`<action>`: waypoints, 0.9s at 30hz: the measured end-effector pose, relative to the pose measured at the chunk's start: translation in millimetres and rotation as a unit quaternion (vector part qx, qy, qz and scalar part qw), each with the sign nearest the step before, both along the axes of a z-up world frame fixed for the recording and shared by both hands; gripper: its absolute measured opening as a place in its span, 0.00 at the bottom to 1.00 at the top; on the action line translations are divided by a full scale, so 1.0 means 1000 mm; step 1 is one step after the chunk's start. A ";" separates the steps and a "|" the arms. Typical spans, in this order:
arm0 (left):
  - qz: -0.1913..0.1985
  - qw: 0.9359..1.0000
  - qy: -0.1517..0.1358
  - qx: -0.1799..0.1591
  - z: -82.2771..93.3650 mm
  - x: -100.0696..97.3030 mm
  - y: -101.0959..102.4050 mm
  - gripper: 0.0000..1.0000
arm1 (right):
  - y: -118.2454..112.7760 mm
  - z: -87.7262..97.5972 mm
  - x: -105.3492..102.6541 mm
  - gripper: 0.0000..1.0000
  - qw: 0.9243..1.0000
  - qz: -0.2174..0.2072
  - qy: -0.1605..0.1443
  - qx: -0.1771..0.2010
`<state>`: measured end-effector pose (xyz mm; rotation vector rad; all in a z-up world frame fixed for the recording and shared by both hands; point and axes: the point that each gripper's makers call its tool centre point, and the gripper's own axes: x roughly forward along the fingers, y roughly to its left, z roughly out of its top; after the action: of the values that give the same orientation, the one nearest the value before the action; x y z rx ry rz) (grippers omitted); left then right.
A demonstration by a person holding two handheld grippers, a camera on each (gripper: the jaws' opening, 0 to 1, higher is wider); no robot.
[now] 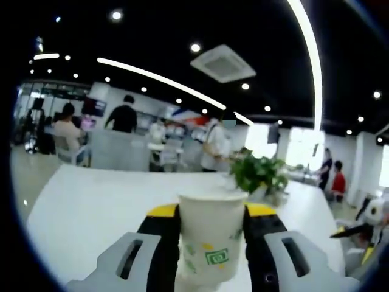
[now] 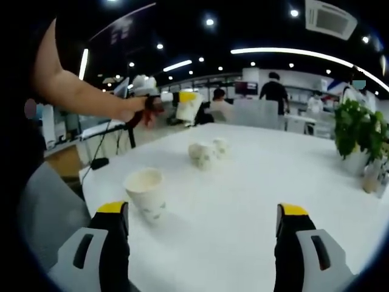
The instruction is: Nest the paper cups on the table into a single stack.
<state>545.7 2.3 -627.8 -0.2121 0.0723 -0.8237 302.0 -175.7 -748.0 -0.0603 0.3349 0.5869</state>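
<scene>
In the left gripper view, the left gripper (image 1: 211, 226) was clamped on a white paper cup (image 1: 210, 237), its yellow-tipped jaws pressing the cup from both sides. The cup stood upright between them, mouth up; its inside could not be seen. A small green square mark sat on its side, too blurred to read. Beyond it lay the white table (image 1: 103, 207), with a potted plant (image 1: 260, 173) near the far edge.

In the right gripper view, the right gripper (image 2: 203, 228) hung spread wide over the table (image 2: 243, 201), nothing between its jaws. Just beside its left jaw an upright paper cup (image 2: 146, 193) stood open and looked empty, with faint green marks on its wall. Farther off, near the table's middle, a small cluster of cups (image 2: 206, 152) lay on their sides, touching. Beyond those, a hand (image 2: 135, 109) held the left gripper with its cup (image 2: 187, 104) above the far edge. The plant (image 2: 358, 131) stood at the right.
</scene>
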 end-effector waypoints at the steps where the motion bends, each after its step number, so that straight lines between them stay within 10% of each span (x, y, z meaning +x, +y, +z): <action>1: -0.004 1.000 -0.001 -0.002 0.001 -0.003 -0.002 0.39 | 0.000 0.000 0.000 1.00 1.000 0.000 -0.001 -0.001; 27: -0.040 0.999 -0.015 -0.027 0.016 -0.055 -0.024 0.39 | 0.005 0.005 0.002 0.98 1.000 0.002 -0.013 -0.010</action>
<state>490.7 -21.2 -612.1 -0.2487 0.0305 -0.9086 303.6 -170.9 -743.0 -0.0871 0.3151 0.5863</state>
